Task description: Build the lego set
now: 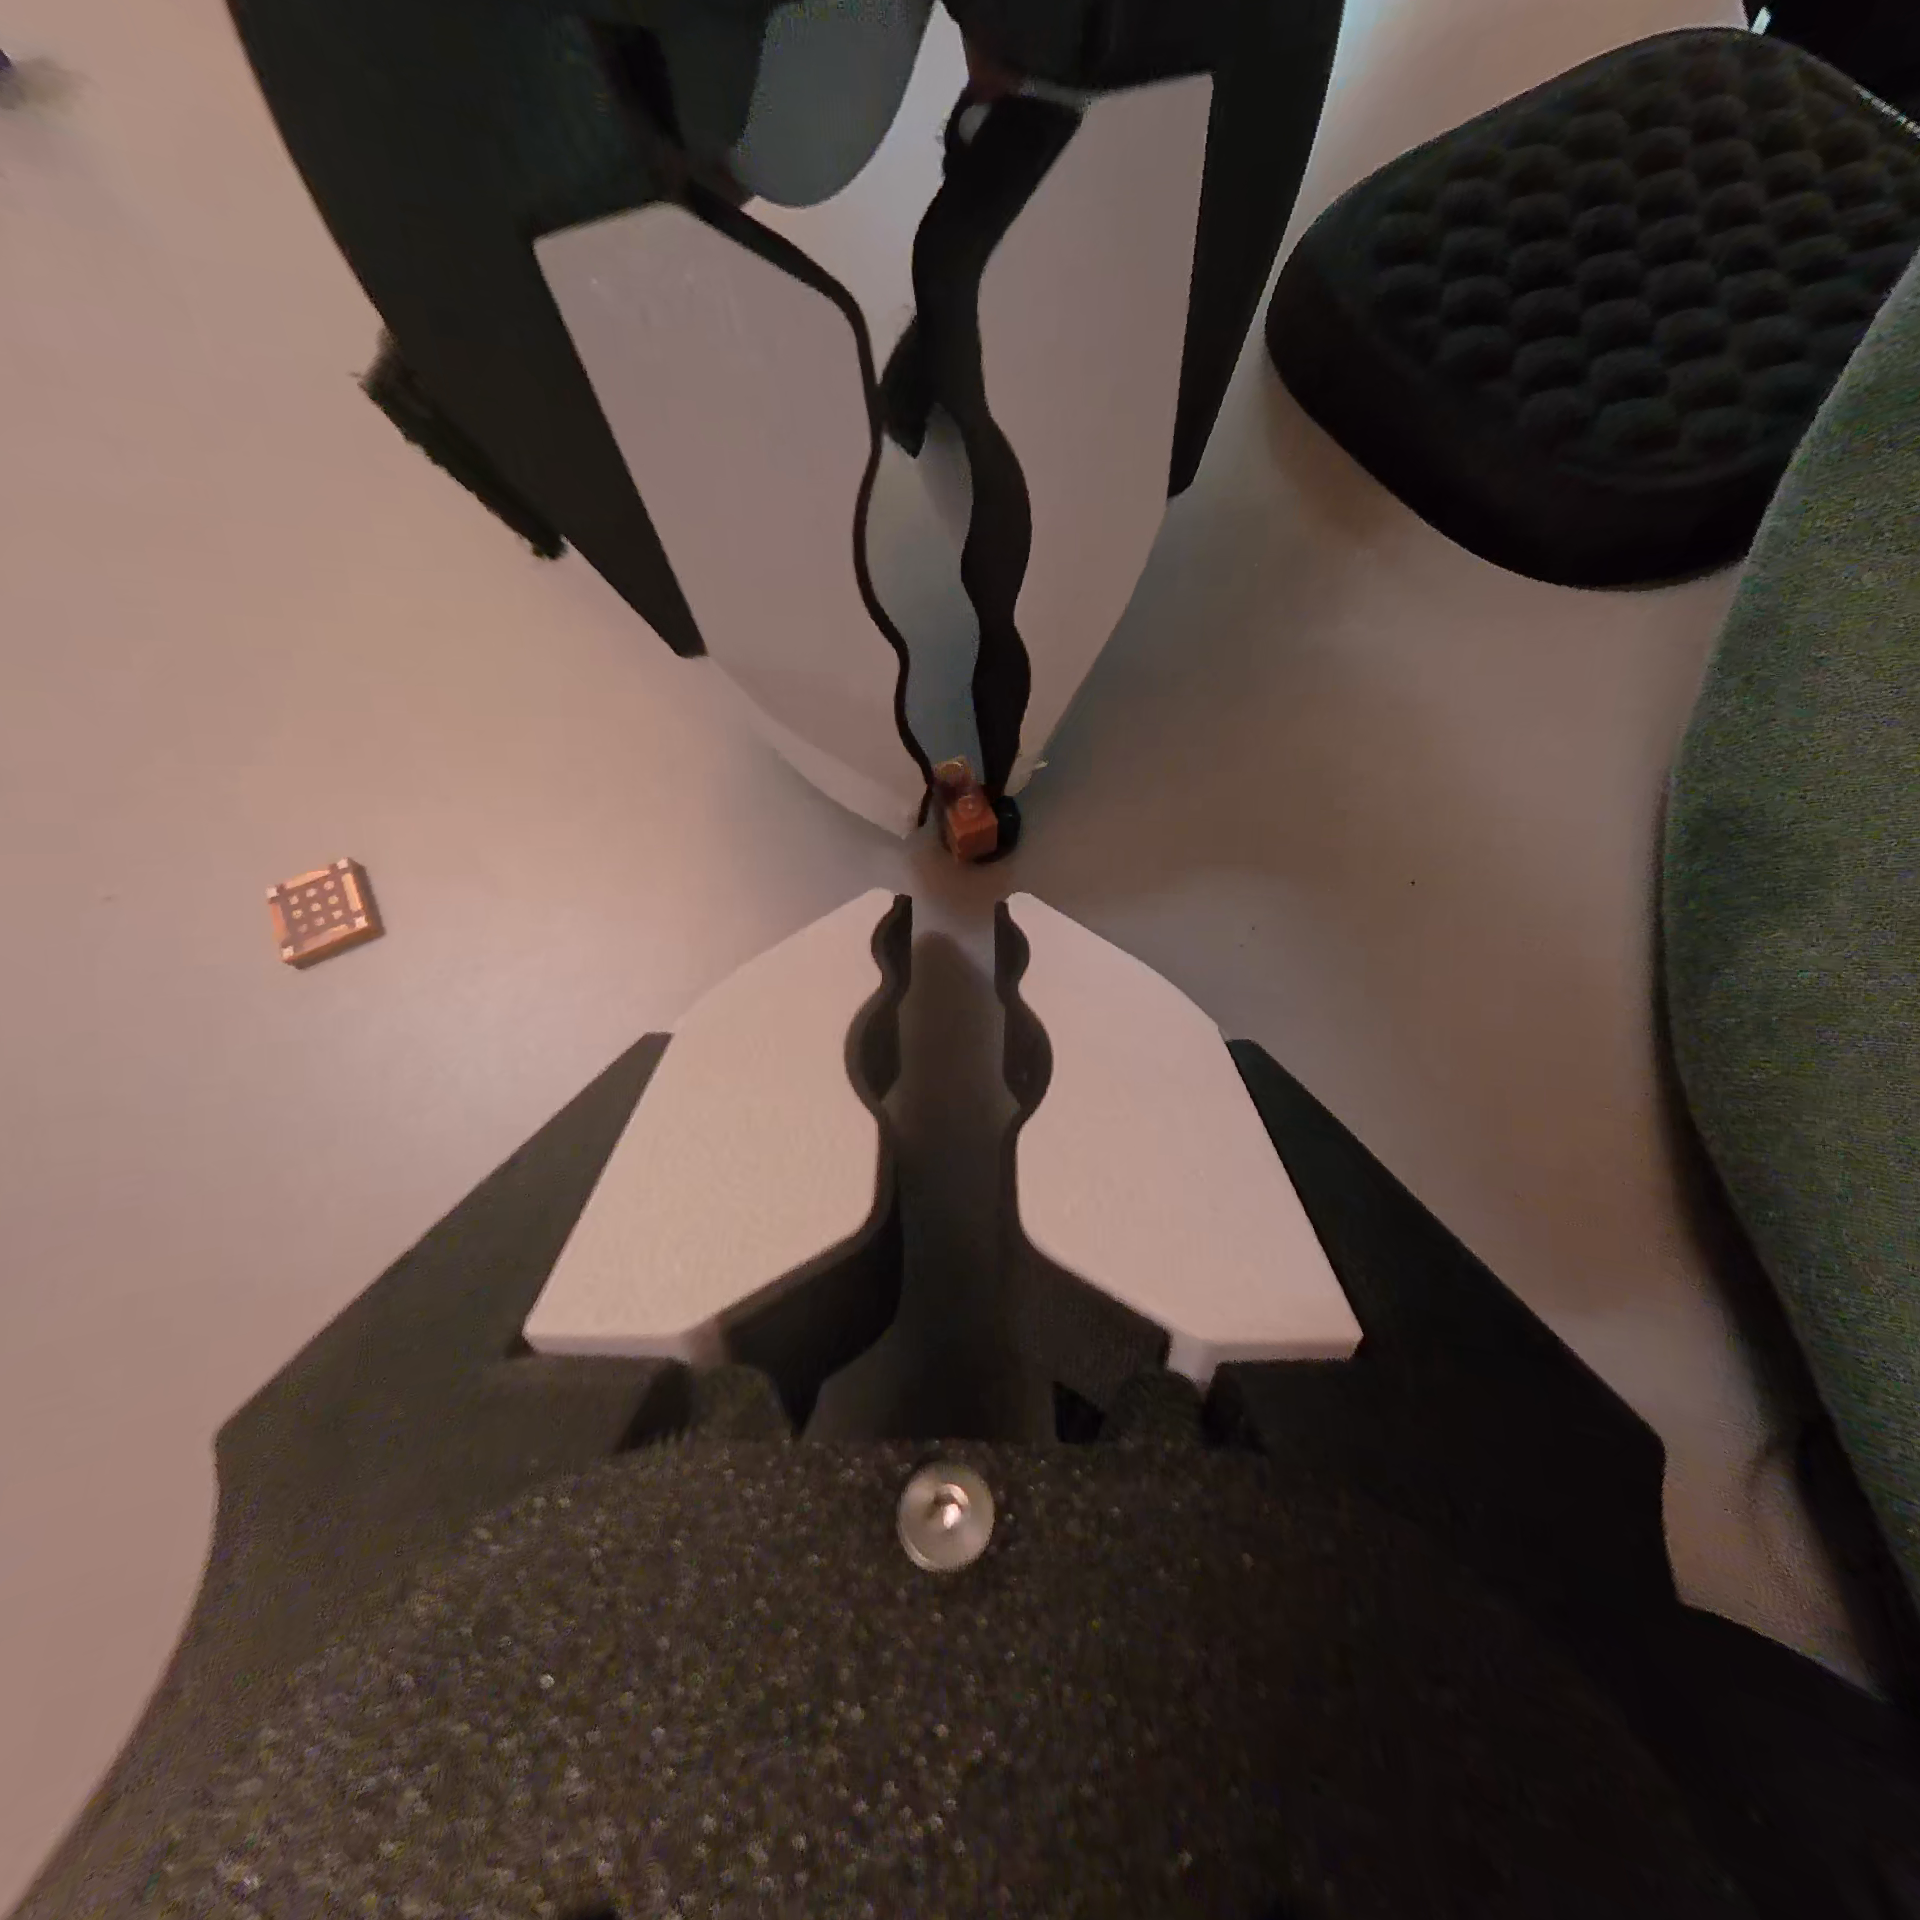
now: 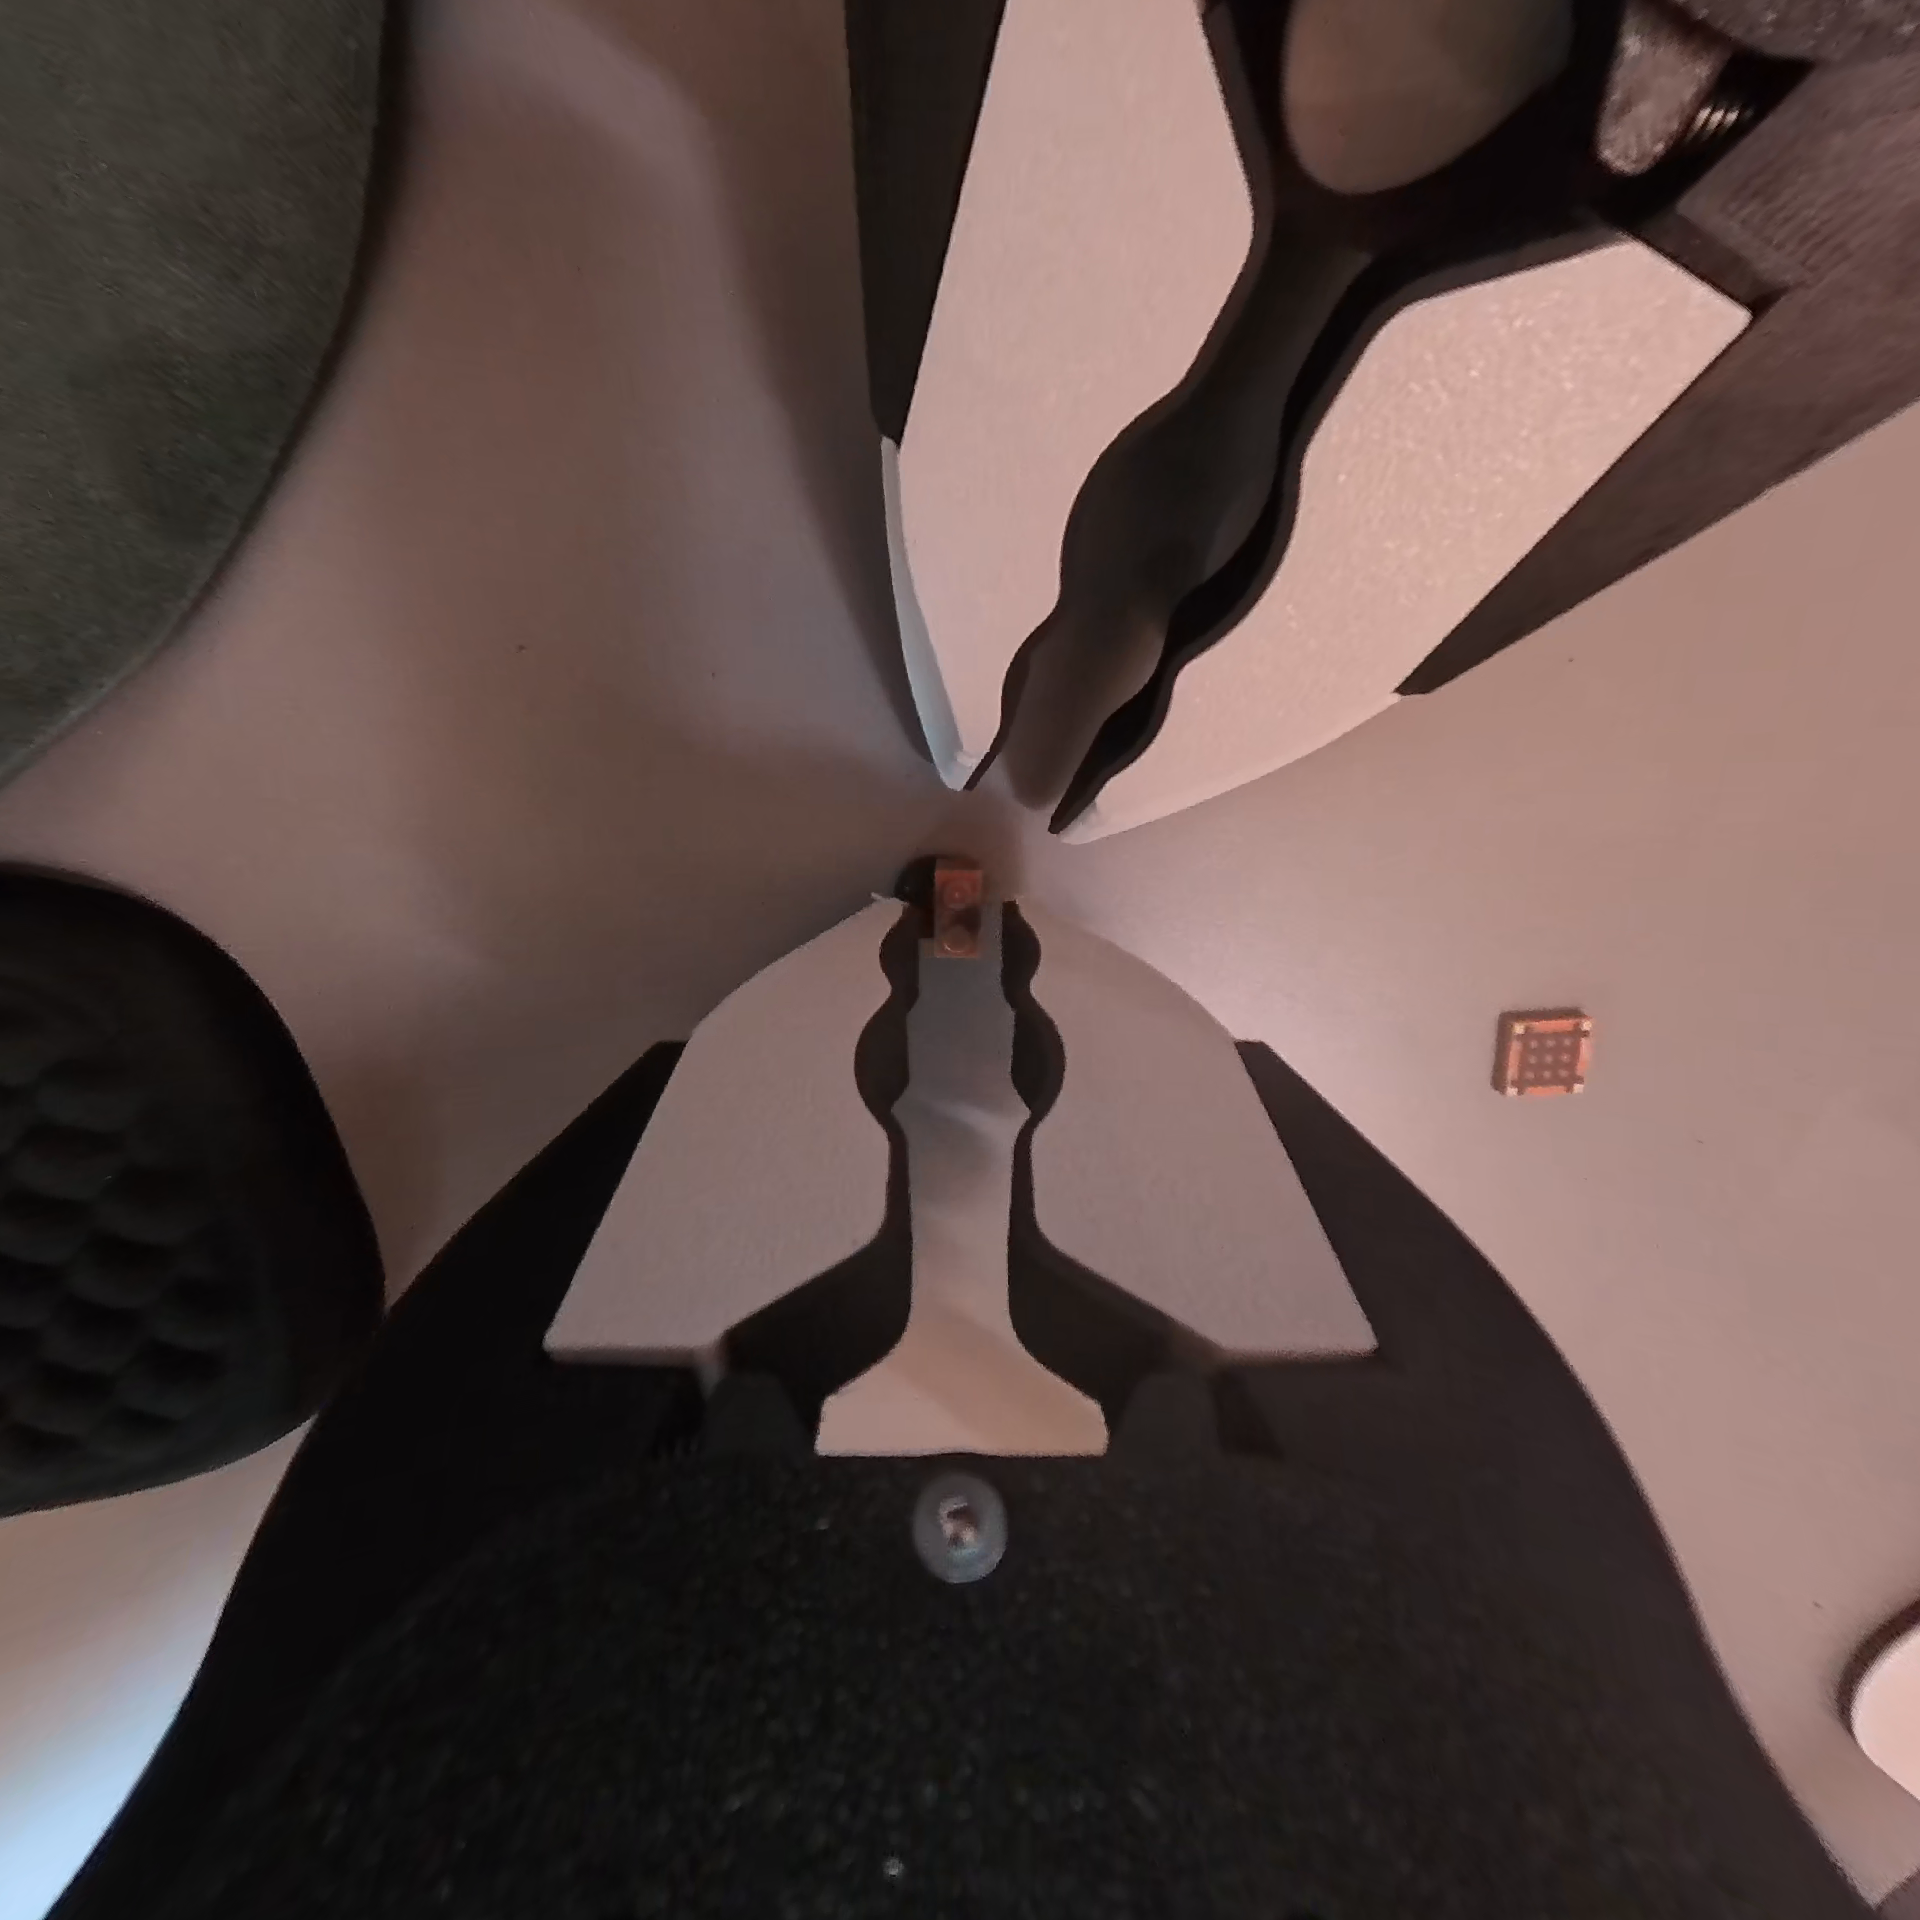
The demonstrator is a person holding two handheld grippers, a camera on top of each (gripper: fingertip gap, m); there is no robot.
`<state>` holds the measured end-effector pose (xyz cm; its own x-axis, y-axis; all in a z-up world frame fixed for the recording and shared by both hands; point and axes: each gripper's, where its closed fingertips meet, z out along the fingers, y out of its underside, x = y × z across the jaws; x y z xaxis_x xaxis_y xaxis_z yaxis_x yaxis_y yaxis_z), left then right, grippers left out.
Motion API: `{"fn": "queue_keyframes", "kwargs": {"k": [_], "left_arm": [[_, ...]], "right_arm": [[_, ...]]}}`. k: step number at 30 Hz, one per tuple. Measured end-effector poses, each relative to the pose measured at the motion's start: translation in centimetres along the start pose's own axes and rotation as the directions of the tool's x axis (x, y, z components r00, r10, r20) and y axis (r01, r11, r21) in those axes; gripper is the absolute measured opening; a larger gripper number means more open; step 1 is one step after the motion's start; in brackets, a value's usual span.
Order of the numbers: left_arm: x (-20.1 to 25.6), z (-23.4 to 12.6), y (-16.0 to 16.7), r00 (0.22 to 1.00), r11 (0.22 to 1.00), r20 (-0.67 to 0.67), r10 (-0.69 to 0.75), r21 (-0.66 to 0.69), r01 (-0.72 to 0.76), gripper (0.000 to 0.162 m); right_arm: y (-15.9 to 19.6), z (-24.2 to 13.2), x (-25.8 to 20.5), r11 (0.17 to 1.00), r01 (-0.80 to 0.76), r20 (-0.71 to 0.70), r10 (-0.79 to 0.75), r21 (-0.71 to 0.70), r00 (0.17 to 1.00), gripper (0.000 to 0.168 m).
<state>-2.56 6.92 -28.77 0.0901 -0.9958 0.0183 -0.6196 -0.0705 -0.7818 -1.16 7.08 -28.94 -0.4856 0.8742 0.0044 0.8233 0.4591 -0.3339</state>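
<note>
My right gripper is shut on a small brown lego piece with two studs, held at its fingertips just above the white table. A small black round part sits against the piece's far left side. My left gripper is open and empty, its tips facing the right gripper's tips with a short gap between them. In the left wrist view the right gripper comes in from the top with the brown piece. A flat brown square lego plate lies alone on the table, also in the right wrist view.
A black honeycomb-textured cushion lies on the table beside the grippers, also in the right wrist view. Green fabric borders the table edge. A white rounded object shows at the lower right. My left and right fingertips are right by each other. It is some 10 cm from my left tips to the flat brown square lego plate. Seen from the right wrist view as well.
</note>
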Motion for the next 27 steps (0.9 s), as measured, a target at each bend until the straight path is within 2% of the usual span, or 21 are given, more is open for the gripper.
{"fn": "queue_keyframes", "kwargs": {"k": [8, 22, 24, 27], "left_arm": [[0.0, -0.1, 0.0, 1.0, 1.0, -0.001, -0.005, 0.005, 0.005, 0.015], [-0.1, -0.2, -0.1, 1.0, 1.0, -0.009, -0.022, 0.016, 0.022, 0.016], [-0.1, -0.3, -0.4, 0.998, 0.998, -0.023, -0.06, 0.033, 0.06, 0.018], [0.2, -1.0, -1.8, 0.976, 0.973, -0.11, -0.189, 0.117, 0.201, 0.024]], "right_arm": [[0.2, 0.2, -0.3, 0.997, -0.053, 0.013, 0.052, 0.057, 0.999, 0.024], [0.0, 0.4, -0.4, 0.993, -0.07, 0.011, 0.069, 0.099, 0.998, 0.014], [-0.1, -0.3, 0.0, 0.992, -0.067, -0.016, 0.069, 0.103, 0.998, 0.014], [-0.4, -1.7, 0.7, 0.994, -0.051, -0.084, 0.06, 0.102, 0.995, 0.014]]}}
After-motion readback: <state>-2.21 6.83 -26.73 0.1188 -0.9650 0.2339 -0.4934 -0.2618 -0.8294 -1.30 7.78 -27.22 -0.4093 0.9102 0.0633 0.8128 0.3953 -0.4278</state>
